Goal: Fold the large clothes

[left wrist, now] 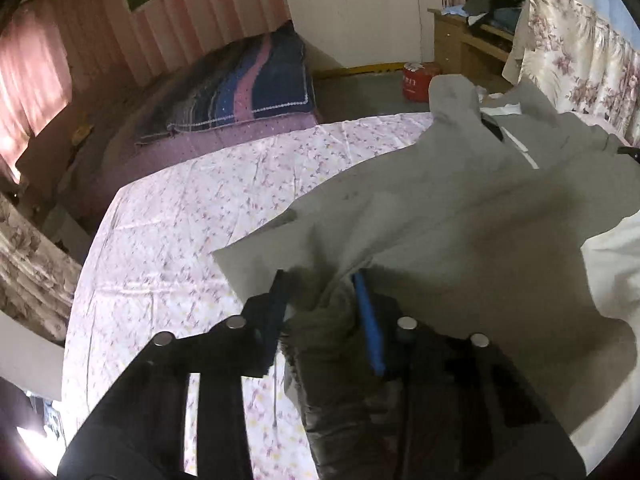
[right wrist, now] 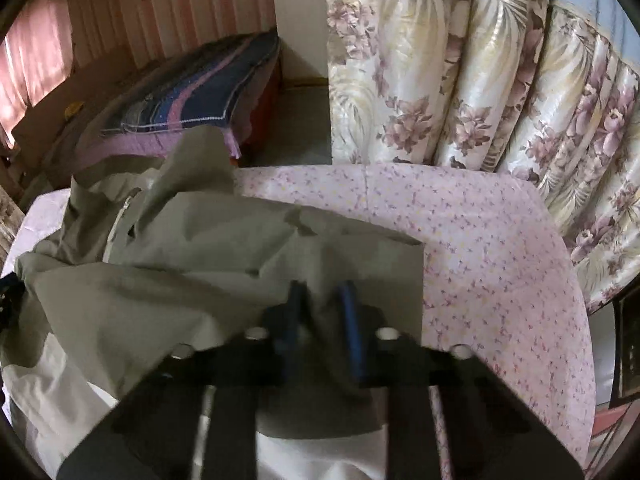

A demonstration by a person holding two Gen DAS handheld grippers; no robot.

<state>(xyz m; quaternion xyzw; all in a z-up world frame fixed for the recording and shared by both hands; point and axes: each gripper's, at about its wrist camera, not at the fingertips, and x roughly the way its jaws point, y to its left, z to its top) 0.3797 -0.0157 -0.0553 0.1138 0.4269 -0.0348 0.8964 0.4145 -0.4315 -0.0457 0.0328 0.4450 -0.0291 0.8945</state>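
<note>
A large grey garment (left wrist: 440, 216) with a pale lining lies spread over a bed with a pink floral sheet (left wrist: 168, 240). My left gripper (left wrist: 320, 280) is shut on a bunched fold of the garment's near edge, lifted a little off the sheet. The garment also shows in the right wrist view (right wrist: 200, 248). My right gripper (right wrist: 322, 292) is shut on another fold of its near edge, with cloth pinched between the blue fingers (right wrist: 350, 320). A white zipper strip (left wrist: 524, 152) runs along the garment's far part.
A dark blue and pink striped folded blanket (left wrist: 248, 84) lies on a second bed beyond. Floral curtains (right wrist: 480, 80) hang close on the right. A red tin (left wrist: 416, 80) stands on the floor by a wooden desk (left wrist: 460, 40).
</note>
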